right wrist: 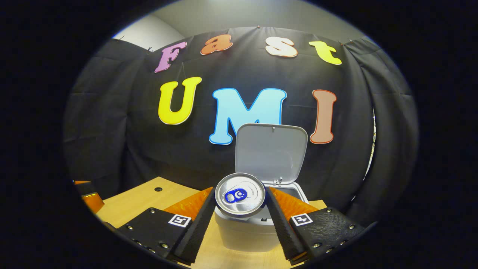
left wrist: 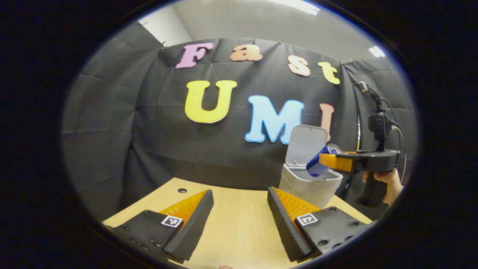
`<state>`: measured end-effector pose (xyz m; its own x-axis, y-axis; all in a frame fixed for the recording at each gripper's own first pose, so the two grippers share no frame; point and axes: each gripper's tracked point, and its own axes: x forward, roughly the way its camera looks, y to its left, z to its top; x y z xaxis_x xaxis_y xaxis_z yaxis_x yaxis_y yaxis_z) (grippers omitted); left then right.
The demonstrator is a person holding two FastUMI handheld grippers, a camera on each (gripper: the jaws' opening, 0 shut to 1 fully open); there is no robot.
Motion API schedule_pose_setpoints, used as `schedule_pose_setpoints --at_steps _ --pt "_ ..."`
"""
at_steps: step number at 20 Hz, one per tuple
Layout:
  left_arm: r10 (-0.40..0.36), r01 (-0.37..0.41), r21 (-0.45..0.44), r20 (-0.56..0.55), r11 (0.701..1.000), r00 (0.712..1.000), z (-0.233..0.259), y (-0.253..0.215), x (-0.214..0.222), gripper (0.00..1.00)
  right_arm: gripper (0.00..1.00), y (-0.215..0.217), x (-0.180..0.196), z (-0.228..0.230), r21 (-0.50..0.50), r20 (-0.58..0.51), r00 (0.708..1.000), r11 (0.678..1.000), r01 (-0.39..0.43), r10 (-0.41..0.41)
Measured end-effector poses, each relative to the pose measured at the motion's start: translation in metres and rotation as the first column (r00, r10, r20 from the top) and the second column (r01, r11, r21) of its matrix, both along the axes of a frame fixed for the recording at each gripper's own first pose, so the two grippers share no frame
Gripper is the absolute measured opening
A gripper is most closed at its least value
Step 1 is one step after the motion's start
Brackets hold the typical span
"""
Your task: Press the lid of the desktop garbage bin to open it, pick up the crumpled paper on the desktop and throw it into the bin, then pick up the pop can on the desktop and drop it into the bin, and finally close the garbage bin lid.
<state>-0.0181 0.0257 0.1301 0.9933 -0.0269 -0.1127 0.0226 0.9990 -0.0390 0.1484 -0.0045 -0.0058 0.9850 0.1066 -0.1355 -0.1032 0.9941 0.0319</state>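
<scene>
Now at the drop: pop can (right wrist: 240, 194) clamped between both fingers of the right gripper (right wrist: 239, 209), poised right of centre in the left gripper view over the mouth of the bin (left wrist: 310, 183), lid (right wrist: 272, 153) upright behind. Long axis tilted, base downward into the opening (release likely next). Left gripper (left wrist: 240, 216) spread wide, holding nothing, low over the table (left wrist: 239, 231), well apart from the bin.

Left gripper (left wrist: 239, 216): fingers spread apart, nothing between them — low over the wooden desktop (left wrist: 239, 228).
Garbage bin (left wrist: 310, 185): near the desktop's far right edge, lid (left wrist: 307, 144) raised.
Right gripper (left wrist: 330, 160): clamps a tilted blue pop can (left wrist: 320, 162) over the bin's opening — a hand (left wrist: 386, 181) grips its handle.
</scene>
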Motion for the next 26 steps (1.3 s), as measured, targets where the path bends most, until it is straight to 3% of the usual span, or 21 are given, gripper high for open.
schedule_pose_setpoints --at_steps 4,10,26 --pt "0.011 -0.011 -0.003 0.003 1.000 1.000 -0.001 0.002 0.000 0.95 0.83 0.004 0.013 -0.018 -0.043 -0.047 0.999 0.999 0.011 -0.013" --pt "0.034 -0.034 -0.028 -0.007 0.999 0.999 -0.005 0.007 -0.006 0.95 0.84 0.001 0.018 -0.028 -0.030 -0.083 0.996 0.999 0.039 -0.042" --pt "0.028 -0.028 -0.037 -0.003 0.999 1.000 -0.001 0.005 -0.013 0.95 0.88 -0.006 0.010 -0.016 -0.022 -0.066 0.996 0.998 0.061 -0.062"
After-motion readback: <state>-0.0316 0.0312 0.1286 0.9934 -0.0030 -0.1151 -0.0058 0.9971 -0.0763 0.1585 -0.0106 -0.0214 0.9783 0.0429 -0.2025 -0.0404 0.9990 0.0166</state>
